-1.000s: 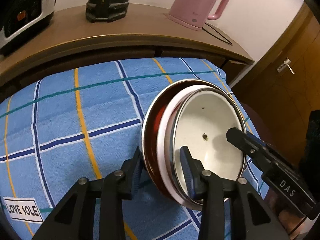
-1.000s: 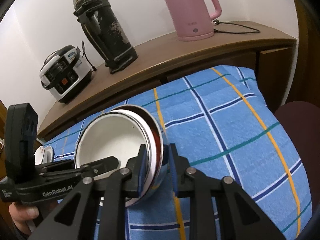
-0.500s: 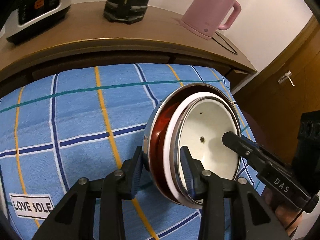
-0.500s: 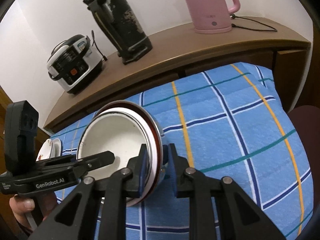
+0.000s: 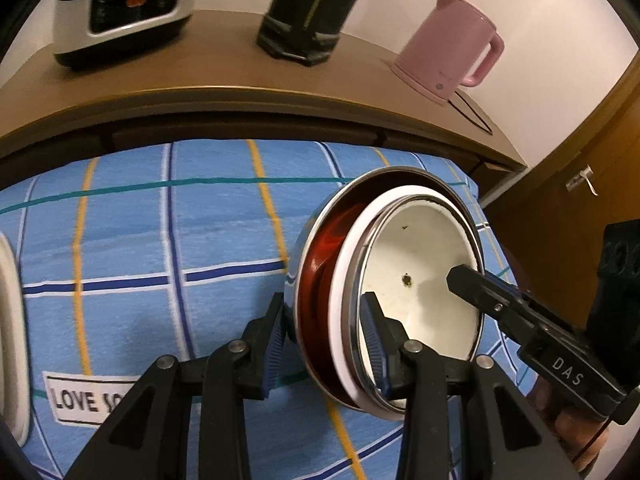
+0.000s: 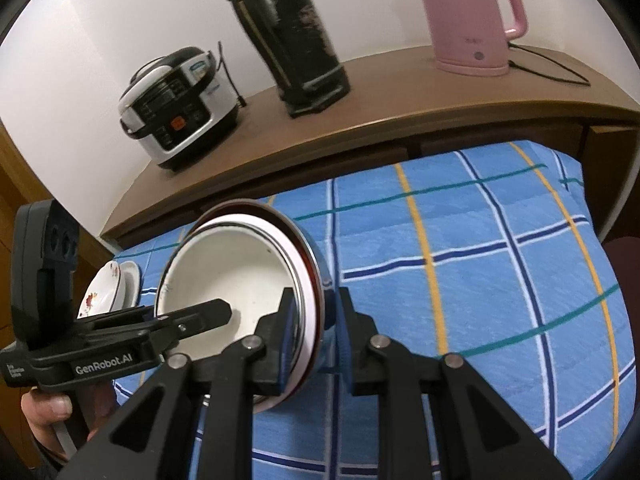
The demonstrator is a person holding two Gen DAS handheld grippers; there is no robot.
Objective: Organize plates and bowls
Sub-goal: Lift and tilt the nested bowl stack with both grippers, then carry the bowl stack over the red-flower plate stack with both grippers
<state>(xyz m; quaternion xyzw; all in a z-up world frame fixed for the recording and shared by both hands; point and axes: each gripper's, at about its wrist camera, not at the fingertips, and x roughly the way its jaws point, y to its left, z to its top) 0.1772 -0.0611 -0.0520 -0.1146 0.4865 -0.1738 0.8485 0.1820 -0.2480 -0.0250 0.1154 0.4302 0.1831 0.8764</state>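
Stack: I have a nested stack of bowls (image 5: 400,292) on edge, lifted clear of the blue checked cloth (image 5: 160,248); a steel-skinned outer bowl with a red inside, a white rim, then a white enamel bowl (image 6: 228,276) innermost, mouth turned toward my left gripper's side
Left gripper: my left gripper (image 5: 324,340) pinches the near rim of the stack; one pad on the steel outside, the other inside the enamel bowl; jaws part-spread by the stack's thickness
Right gripper: my right gripper (image 6: 312,336) clamps the opposite rim edge; jaws nearly pressed together with the rims between them
Handling: I judge it stiff and fairly heavy for rim pinches; polished steel and glazed enamel look slippery; enamel chips if knocked; the loose nested bowls could slide apart when tilted; so I would keep both holds on the rim, opposite each other, and lower it level
Left wrist view only: a dark speck on the enamel floor; the red lining; a cloth label reading LOVE SO; a pale dish edge (image 5: 10,332) at far left; a wooden door on the right
Right wrist view only: flowered plates (image 6: 108,292) on the cloth at the left, beyond the stack; likely where this stack belongs; the rice cooker (image 6: 176,108) whole; my hand (image 6: 52,416) on the left handle
Both views: sideboard (image 6: 400,92) at the far side with cooker, black flask (image 6: 288,32) and pink kettle (image 5: 452,64)
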